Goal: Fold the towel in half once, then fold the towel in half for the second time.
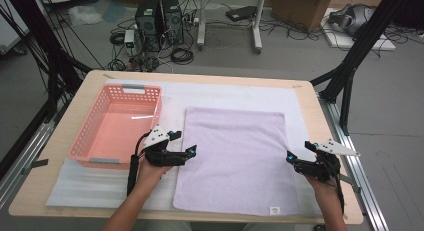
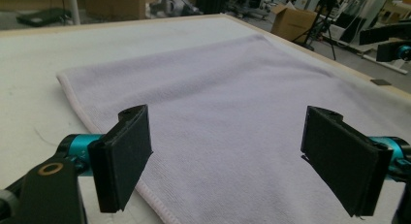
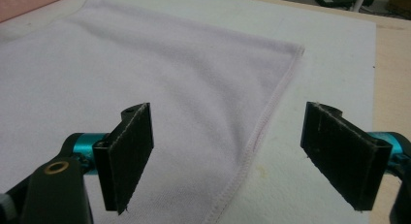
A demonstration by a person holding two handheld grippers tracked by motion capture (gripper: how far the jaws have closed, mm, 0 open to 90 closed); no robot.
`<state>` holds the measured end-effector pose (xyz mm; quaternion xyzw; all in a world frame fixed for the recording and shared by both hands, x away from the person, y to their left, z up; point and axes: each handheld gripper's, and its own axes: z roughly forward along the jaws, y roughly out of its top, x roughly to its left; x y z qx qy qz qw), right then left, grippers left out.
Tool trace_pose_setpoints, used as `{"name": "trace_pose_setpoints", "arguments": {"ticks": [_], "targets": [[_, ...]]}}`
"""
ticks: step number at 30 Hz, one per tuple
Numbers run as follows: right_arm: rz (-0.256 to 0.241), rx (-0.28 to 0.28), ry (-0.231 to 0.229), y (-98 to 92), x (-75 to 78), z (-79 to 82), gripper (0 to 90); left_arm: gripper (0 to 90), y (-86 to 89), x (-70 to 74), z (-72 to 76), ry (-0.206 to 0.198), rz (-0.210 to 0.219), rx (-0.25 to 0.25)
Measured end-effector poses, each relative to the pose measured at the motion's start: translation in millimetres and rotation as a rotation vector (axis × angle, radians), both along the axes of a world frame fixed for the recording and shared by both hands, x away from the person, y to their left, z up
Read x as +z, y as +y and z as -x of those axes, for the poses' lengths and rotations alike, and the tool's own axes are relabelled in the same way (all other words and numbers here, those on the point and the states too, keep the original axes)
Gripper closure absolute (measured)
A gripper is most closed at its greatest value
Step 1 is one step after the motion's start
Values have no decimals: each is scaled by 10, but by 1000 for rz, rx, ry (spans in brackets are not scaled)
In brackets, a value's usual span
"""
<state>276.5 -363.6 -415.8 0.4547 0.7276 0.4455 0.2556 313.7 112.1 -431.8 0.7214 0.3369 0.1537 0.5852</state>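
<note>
- Towel [image 1: 232, 158] lies flat on the tabletop [image 1: 330, 141], right of the pink basket [image 1: 117, 126].
- Left gripper [image 1: 191, 152] at its left edge, right gripper [image 1: 290, 157] at its right edge; both sets of fingers apart, nothing held.
- Likely a fold: straddle each hem, pinch one layer, lift evenly.
- Right gripper view shows the hem [image 3: 261, 127] between its fingers [image 3: 128, 153]; the high view adds the basket's position.
</note>
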Motion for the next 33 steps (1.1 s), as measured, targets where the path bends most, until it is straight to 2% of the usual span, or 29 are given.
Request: {"name": "trace_pose_setpoints", "arguments": {"ticks": [3, 5, 9, 10, 13, 18, 21, 23, 26, 30, 31, 33], "targets": [[5, 7, 9, 21, -13, -15, 182, 207, 1, -4, 5, 16, 4, -9], [14, 17, 7, 30, -20, -14, 182, 207, 1, -17, 14, 4, 12, -15], [8, 16, 11, 25, -19, -1, 182, 191, -15, -37, 6, 11, -9, 4], [15, 16, 5, 16, -21, -11, 182, 184, -14, -37, 3, 8, -8, 8], [5, 8, 22, 29, -34, -31, 182, 176, 1, -36, -10, 14, -1, 18], [-4, 4, 55, 44, -65, -88, 182, 179, 14, -85, -102, 89, 54, 15], [-12, -3, 76, 32, -77, -153, 183, 190, -6, -68, -167, 118, 5, 16], [-12, -6, 96, 24, -79, -207, 184, 190, -25, -20, -217, 123, 1, 11], [-7, -10, 126, 27, -78, -312, 188, 198, -58, 42, -328, 133, -17, 29], [6, -22, 162, 56, -61, -468, 200, 200, -121, 77, -483, 151, -48, 61], [11, -22, 172, 64, -56, -508, 212, 200, -141, 70, -539, 158, -71, 74], [20, -22, 194, 69, -45, -597, 271, 200, -160, 46, -611, 166, -87, 131]]}}
